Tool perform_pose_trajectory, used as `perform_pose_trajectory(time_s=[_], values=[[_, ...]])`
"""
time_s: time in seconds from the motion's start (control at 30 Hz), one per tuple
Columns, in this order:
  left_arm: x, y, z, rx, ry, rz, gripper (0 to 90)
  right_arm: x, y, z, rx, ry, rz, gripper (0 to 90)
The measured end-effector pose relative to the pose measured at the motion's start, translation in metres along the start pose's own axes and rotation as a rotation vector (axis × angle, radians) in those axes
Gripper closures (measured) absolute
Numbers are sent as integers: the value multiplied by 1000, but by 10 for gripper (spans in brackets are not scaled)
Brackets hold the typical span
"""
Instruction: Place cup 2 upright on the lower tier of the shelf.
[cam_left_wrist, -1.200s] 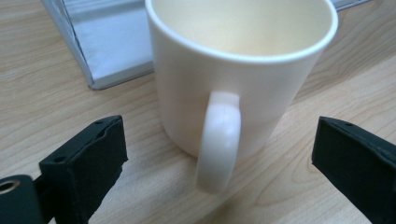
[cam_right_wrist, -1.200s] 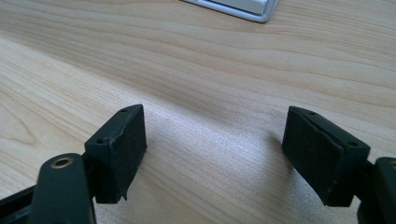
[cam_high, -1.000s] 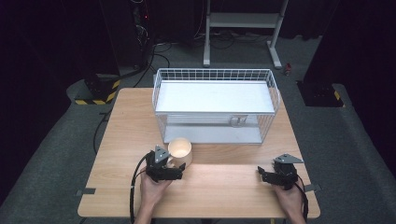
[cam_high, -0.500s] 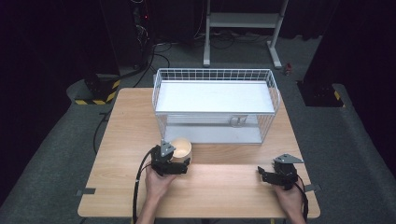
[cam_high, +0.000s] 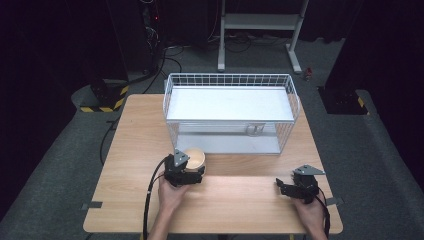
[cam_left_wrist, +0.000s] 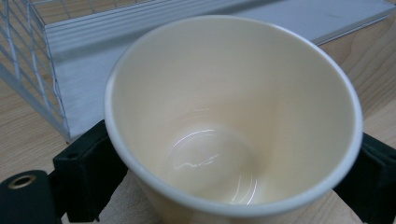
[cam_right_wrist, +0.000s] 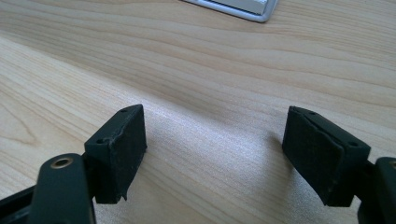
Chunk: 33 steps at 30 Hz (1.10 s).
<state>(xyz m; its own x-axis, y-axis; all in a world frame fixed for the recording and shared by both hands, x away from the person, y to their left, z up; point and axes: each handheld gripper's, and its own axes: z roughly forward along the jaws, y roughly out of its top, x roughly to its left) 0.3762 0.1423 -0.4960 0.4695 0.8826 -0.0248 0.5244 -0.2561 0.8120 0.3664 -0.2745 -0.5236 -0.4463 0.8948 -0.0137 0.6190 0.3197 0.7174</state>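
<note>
Now the left tongs (cam_high: 192, 172) sit at the lower left of centre in the high view, on the wooden counter (cam_high: 130, 150), with a cream paper cup (cam_high: 195, 158) standing upright between their jaws. From the left tongs' own view, the cup (cam_left_wrist: 233, 121) takes up most of the frame, its empty inside glossy and its white rim running from one black jaw at the lower left edge to the other at the lower right edge. Those jaws have just been closing in on the cup; both pads lie right against its wall, though I cannot tell whether they press on it or merely touch. The cup stands just in front of the white wire basket (cam_high: 230, 80), which occupies the upper middle of the high view, and the basket's mesh and pale floor show again in the upper left of the left tongs' view (cam_left_wrist: 28, 60).

Over at the lower right of the high view, the right tongs (cam_high: 287, 187) rest low over the counter, well apart from the cup. In their own view the right tongs (cam_right_wrist: 215, 154) stand spread wide, one pad at lower left and one at lower right, with bare wood grain between them and nothing gripped.
</note>
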Motion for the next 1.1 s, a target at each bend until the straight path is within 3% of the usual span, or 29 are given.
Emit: perform_pose_trajectory(time_s=[0.17, 0.67, 0.87, 1.1], values=[[-1, 0, 3, -3, 8, -10, 82, 0, 0, 0, 0, 0, 0, 217], [-5, 0, 0, -15, 33, 42, 93, 0, 0, 0, 0, 1, 1, 217], [-6, 2, -1, -27, 23, 25, 95, 0, 0, 0, 0, 1, 1, 217], [-8, 7, -1, -22, 30, 39, 95, 0, 0, 0, 0, 1, 2, 217]])
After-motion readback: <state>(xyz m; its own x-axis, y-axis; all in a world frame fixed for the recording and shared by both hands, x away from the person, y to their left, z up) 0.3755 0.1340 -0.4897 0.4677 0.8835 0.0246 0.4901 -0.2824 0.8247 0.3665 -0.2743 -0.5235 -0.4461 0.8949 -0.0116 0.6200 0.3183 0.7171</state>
